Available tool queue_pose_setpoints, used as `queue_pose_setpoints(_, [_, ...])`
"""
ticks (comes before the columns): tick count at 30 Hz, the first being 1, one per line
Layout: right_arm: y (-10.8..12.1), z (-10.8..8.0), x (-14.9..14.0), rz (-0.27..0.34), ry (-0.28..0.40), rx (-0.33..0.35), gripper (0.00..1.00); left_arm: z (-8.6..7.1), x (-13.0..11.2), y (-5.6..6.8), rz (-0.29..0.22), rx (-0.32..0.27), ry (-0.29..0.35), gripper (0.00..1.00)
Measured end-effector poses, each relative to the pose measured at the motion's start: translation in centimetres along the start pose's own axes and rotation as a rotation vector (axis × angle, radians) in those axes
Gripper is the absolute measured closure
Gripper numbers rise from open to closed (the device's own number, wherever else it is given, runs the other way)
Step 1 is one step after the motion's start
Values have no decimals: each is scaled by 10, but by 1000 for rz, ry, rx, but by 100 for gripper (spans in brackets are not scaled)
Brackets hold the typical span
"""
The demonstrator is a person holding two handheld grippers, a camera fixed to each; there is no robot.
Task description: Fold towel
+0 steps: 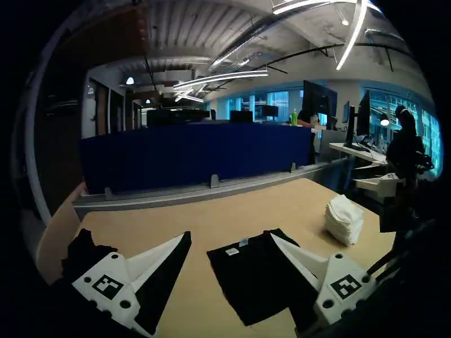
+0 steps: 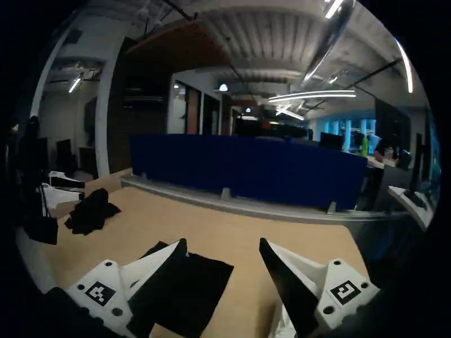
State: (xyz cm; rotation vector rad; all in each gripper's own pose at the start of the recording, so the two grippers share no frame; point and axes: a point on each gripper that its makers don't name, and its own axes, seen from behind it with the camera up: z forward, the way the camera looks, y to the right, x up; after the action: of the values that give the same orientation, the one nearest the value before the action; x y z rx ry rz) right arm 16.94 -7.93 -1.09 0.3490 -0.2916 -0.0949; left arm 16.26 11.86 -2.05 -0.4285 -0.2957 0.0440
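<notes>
A black towel [image 1: 253, 276] lies flat on the wooden table [image 1: 225, 217], roughly rectangular, with small white tags near its far edge. In the left gripper view my left gripper [image 1: 229, 235] hovers open above the towel's far left part, its right finger over the cloth. The right gripper view has the same towel [image 2: 191, 281] under and beside the left finger of my right gripper [image 2: 221, 241], which is open and holds nothing. Farther off, each gripper appears in the other's view: the right one [image 1: 384, 183] at the far right, the left one [image 2: 61, 188] at the far left.
A crumpled black cloth [image 1: 84, 250] sits near the table's left end, also seen in the right gripper view [image 2: 90, 211]. A stack of folded white towels [image 1: 344, 219] stands at the right end. A blue divider [image 1: 197, 155] runs along the table's far edge.
</notes>
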Motion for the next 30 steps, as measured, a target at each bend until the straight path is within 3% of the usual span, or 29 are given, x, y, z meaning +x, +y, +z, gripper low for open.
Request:
queue_pose_setpoints(3, [-8, 4, -6, -14, -36, 45, 1, 3, -6, 6, 7, -31, -28, 6])
queue_pose_setpoints(9, [-14, 12, -25, -57, -90, 60, 1, 12, -27, 14, 27, -64, -76, 7])
queue_pose_setpoints(21, [-25, 25, -96, -69, -216, 95, 0, 25, -101, 29, 25, -106, -196, 6])
queue_pose_setpoints(30, [-34, 24, -158, -72, -309, 110, 0, 29, -162, 39, 21, -142, -300, 6])
